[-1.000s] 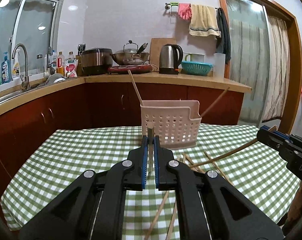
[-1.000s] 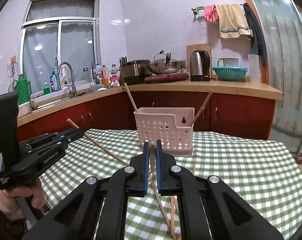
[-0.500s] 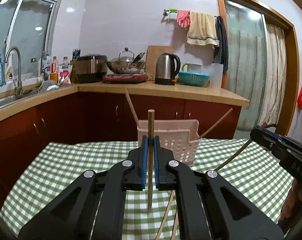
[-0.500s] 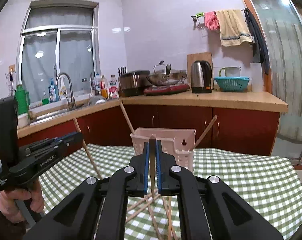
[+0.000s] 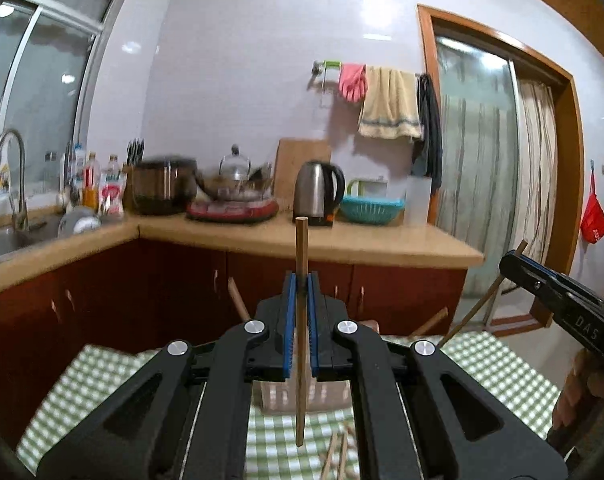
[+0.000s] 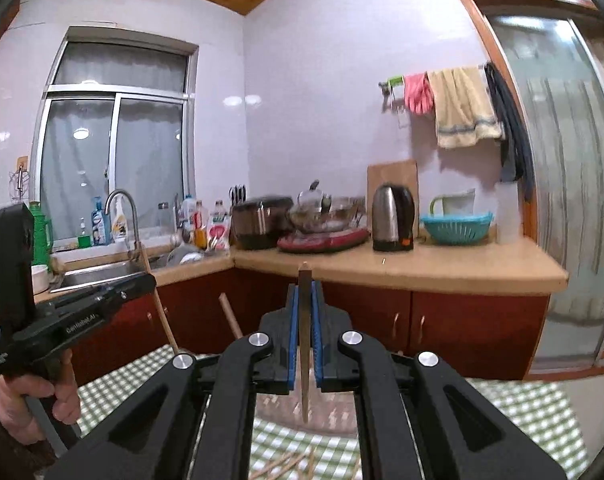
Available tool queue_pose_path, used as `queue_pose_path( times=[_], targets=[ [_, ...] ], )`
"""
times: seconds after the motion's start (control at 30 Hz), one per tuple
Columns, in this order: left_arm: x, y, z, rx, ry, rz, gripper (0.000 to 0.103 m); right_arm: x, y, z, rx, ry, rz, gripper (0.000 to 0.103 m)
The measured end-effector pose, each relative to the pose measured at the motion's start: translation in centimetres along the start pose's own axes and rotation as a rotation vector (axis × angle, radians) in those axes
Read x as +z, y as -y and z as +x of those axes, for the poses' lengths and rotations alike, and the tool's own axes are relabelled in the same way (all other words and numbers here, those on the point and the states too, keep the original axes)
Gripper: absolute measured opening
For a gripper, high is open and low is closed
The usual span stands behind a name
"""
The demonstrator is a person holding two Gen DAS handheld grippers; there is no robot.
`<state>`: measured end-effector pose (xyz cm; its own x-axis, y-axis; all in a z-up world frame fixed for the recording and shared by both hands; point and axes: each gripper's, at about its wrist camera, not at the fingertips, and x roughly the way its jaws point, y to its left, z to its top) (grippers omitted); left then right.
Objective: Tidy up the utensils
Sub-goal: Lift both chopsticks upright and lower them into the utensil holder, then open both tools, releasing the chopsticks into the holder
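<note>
Both grippers, left gripper [image 5: 300,280] and right gripper [image 6: 304,288], clamp a chopstick [image 5: 301,320] each; best lower tips straight into the basket [image 5: 285,398].

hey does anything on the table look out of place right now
Yes. Loose chopsticks lie scattered on the checked tablecloth in front of the basket instead of standing in it. Each gripper also holds one chopstick upright, not yet stowed.

Two plain wooden chopsticks stood upright in the air, the left chopstick [image 5: 301,320] and the right chopstick [image 6: 304,344], above a pale perforated basket [image 5: 285,398] holding two more, with loose chopsticks [image 5: 336,456] lying on the checked cloth.
</note>
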<state>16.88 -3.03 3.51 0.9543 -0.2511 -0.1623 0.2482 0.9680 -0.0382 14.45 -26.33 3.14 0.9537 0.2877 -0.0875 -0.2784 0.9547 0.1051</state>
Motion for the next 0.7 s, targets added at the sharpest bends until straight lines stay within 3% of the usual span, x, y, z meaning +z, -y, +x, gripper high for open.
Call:
queue_pose_path(
  times=[0.33,0.7],
  targets=[
    [5.8,0.9,5.6,0.017,0.106,0.023,0.006,2.4,2.3,5.0,-0.03,0.044,-0.002,0.007],
    [0.3,0.2,13.3,0.077,-0.005,0.039,0.006,-2.8,4.0,10.6,-0.028,-0.091,0.037,0.007]
  ],
)
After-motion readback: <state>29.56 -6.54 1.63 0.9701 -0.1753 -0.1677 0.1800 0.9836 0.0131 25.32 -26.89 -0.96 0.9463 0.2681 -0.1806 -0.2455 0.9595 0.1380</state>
